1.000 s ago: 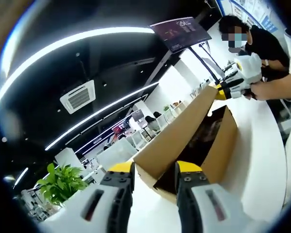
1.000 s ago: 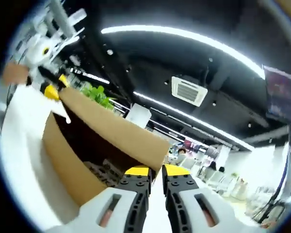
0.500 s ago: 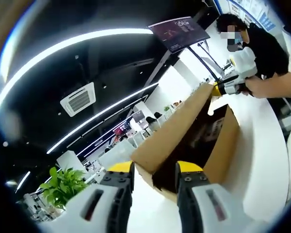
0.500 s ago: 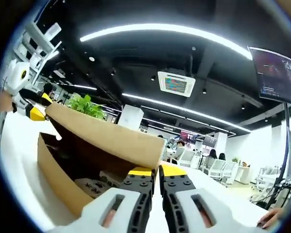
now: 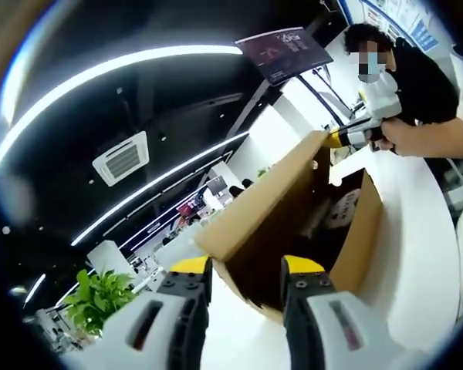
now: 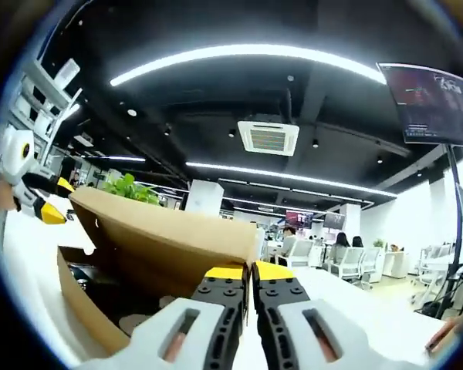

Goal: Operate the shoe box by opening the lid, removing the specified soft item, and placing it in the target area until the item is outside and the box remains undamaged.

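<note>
The brown cardboard shoe box (image 5: 355, 231) lies on a white table (image 5: 417, 254), its lid (image 5: 266, 204) tilted up. My left gripper (image 5: 247, 268) stands open, its jaws on either side of the box's near corner. At the lid's far corner is my right gripper (image 5: 341, 139), held by a person's hand. In the right gripper view the right gripper (image 6: 251, 271) is shut on the near edge of the lid (image 6: 162, 231), and the left gripper (image 6: 46, 212) sits just beyond the far corner. Dark contents with a pale printed piece (image 5: 341, 212) show inside.
A person in black (image 5: 424, 77) stands at the table's far side. A green plant (image 5: 92, 297) lies off to the left. Desks, chairs and seated people (image 6: 347, 258) fill the room behind. White table surface (image 6: 370, 316) spreads to the right of the box.
The lid has swung further up, away from the box body, with the right gripper still on its edge. More of the dark inside shows. Both views have shifted slightly.
</note>
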{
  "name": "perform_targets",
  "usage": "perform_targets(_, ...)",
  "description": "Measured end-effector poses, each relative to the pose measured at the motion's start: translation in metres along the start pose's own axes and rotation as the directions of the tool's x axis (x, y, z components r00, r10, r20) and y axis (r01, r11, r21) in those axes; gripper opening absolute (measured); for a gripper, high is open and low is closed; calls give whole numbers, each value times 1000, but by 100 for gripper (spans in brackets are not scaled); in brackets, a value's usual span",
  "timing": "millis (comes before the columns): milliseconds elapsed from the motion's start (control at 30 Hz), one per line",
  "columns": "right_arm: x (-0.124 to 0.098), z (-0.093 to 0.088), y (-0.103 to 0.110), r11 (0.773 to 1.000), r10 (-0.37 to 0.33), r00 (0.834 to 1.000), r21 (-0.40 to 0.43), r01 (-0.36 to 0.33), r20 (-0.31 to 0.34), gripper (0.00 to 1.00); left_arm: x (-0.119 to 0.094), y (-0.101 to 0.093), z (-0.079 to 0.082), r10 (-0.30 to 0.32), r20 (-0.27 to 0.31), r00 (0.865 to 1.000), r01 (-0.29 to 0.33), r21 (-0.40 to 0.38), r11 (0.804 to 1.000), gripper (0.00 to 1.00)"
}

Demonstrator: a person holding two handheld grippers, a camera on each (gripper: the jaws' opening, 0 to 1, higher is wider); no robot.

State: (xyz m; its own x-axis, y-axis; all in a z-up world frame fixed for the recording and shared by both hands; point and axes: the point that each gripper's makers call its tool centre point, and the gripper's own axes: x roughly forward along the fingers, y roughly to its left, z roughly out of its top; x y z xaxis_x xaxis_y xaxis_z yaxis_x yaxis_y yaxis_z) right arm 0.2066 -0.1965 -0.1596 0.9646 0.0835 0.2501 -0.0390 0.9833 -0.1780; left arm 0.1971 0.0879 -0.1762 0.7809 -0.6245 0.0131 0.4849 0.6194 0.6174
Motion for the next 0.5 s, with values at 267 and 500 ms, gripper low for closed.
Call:
perform_targets(267,5,3,0,1000,-14,1000,-21,14,-6,1,-1,3,1,-32,-11,999,31,-10,999,35)
perform_targets(500,10,6,-1,1000,-10,1000,-29,9,-18,1,-4,-6,-2,-109,-17,994,108,-74,991,35)
